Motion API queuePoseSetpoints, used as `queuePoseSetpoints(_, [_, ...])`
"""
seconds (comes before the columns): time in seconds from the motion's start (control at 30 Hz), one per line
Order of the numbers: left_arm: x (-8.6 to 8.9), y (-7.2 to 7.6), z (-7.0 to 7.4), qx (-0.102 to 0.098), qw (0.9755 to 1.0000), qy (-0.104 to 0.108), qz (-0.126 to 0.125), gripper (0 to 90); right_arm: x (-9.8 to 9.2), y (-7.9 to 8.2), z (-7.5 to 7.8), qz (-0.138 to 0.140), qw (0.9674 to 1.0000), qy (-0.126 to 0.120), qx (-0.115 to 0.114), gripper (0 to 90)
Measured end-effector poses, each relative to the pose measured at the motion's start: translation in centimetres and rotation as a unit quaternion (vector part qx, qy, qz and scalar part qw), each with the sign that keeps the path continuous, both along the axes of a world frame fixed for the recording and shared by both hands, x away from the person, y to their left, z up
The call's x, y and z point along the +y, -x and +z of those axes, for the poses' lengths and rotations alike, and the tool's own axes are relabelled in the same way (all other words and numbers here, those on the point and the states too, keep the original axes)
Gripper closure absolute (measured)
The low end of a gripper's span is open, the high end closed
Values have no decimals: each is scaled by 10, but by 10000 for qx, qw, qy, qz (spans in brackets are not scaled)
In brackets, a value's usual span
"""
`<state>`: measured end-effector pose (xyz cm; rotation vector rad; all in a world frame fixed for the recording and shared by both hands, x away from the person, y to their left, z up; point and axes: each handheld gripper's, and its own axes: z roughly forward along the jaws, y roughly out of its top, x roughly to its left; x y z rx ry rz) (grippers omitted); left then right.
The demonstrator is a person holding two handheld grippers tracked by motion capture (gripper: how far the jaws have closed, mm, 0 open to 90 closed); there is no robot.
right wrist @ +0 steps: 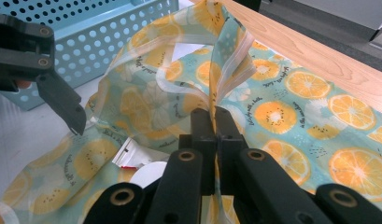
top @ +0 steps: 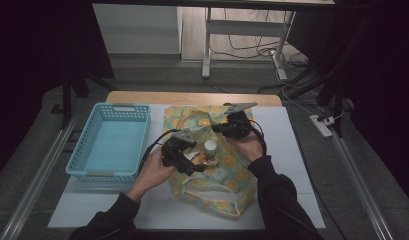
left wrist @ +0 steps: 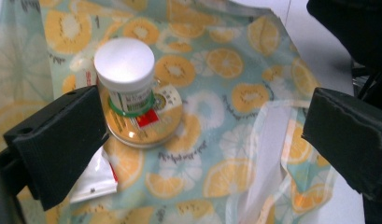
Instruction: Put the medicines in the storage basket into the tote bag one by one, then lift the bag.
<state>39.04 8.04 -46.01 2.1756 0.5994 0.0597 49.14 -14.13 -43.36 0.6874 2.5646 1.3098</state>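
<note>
Left gripper (left wrist: 198, 135) has its jaws wide apart, nothing between the pads, and the bottle (left wrist: 128, 79) stands upright at upper left of its view, just off the left jaw. Right gripper (right wrist: 215, 122) is clamped on a fold of the bag (right wrist: 291, 98), lifting it. Left is nearer; the packet (left wrist: 97, 179) beside the bottle is probably loose.

I see the jar (top: 210, 148) on the bag (top: 227, 170), a packet (left wrist: 96, 179), perhaps, beside it; basket (top: 110, 142) left of the bag, on the desk (top: 292, 165).
</note>
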Motion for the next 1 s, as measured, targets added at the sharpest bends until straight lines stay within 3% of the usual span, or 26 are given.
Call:
queuePoseSetpoints(0.1, [3, 5, -4, 40, 10000, 37, -6, 0, 0, 1, 0, 8, 10000, 2, 8, 896])
queuePoseSetpoints(0.2, [3, 9, -7, 159, 9999, -44, 7, 0, 0, 1, -1, 11, 10000, 2, 17, 896])
queuePoseSetpoints(0.5, [1, 18, -20, 245, 9995, -187, -21, 0, -2, 3, -2, 18, 10000, -1, 27, 896])
queuePoseSetpoints(0.83, [-12, 19, -35, 255, 9990, -343, -146, 7, -1, 6, -1, 53, 10000, 8, 29, 896])
queuePoseSetpoints(1.0, [-19, 19, -44, 199, 9980, -543, -239, 8, -1, 6, -1, 61, 10000, 18, 42, 896])
